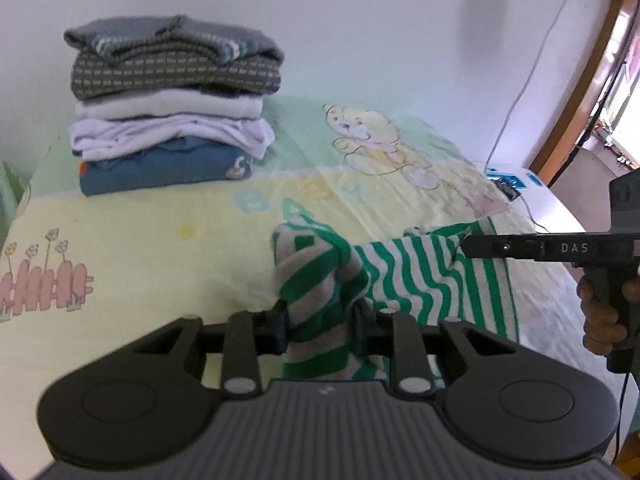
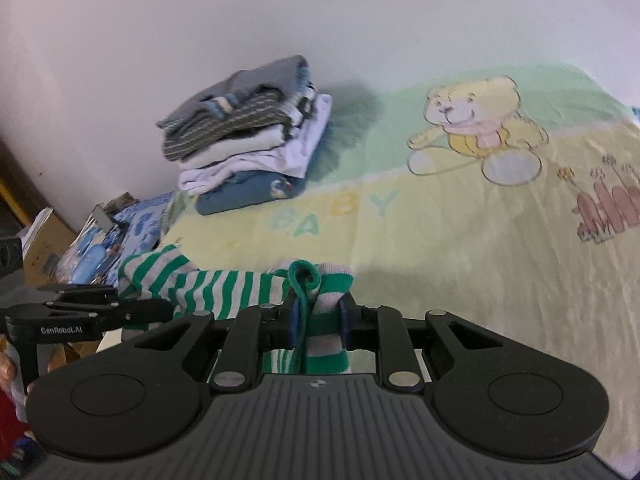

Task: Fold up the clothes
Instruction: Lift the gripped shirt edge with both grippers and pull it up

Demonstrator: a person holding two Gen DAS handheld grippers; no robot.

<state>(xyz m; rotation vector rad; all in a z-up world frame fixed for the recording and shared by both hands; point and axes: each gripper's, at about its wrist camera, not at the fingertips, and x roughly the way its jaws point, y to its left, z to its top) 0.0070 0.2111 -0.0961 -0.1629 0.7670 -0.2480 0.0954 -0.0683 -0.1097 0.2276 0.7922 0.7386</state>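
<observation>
"DAS" on right claw, "GenRobot.AI" on left claw, "BABY" on sheet.

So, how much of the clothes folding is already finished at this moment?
Done: a stack of folded clothes sits on the bed sheet by the wall. In hand: the green striped garment is held up between the left gripper and the right gripper, both shut on its fabric; it is bunched, not folded. Left: fold this piece and add it to the stack. No other unfolded clothes are clearly visible.

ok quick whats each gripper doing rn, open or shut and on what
Left gripper: shut on the green striped garment.
Right gripper: shut on the same garment's other end, by its green trim.
</observation>
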